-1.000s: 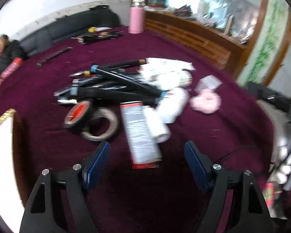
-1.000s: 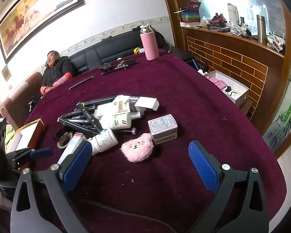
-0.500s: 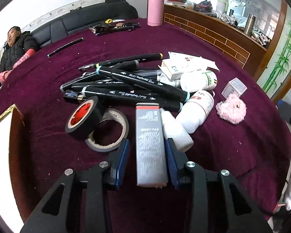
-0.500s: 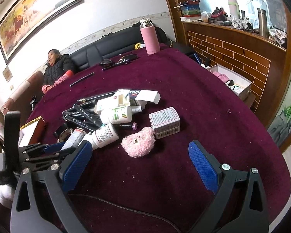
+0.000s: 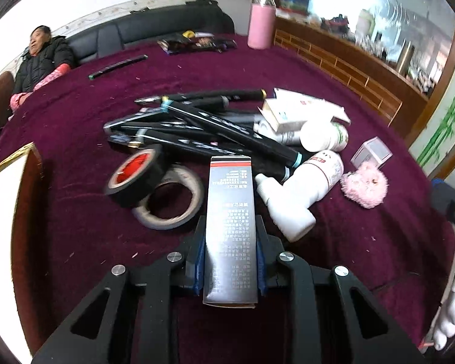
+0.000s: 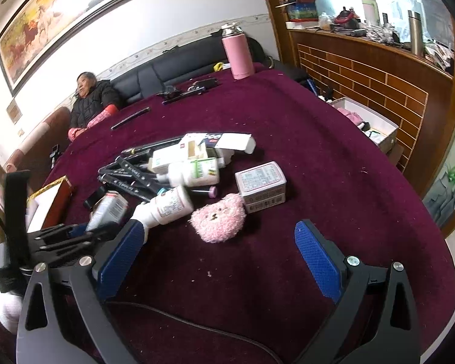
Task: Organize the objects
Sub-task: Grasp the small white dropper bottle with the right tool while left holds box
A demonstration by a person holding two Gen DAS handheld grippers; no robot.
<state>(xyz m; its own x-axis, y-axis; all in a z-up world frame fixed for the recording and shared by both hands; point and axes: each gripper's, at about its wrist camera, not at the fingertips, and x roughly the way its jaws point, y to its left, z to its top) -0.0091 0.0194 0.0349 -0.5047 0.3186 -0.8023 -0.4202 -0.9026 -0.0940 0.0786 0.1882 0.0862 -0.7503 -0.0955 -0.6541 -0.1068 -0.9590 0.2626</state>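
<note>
A long grey carton with a red band lies at the near edge of a pile on the maroon tablecloth. My left gripper is closing on it, with both blue pads against the carton's long sides. The right wrist view shows the same gripper and carton at the left. My right gripper hangs wide open over the cloth just short of a pink plush bear, with nothing between its fingers.
Beside the carton lie a black tape roll, a beige tape roll, black markers and white bottles. A small tin sits behind the bear. An open box stands left, a pink flask far back. A person sits on the sofa.
The left gripper's jaws went from wide open to pressing on the carton's sides, and the gripper came forward around it. The right gripper has stayed put.
</note>
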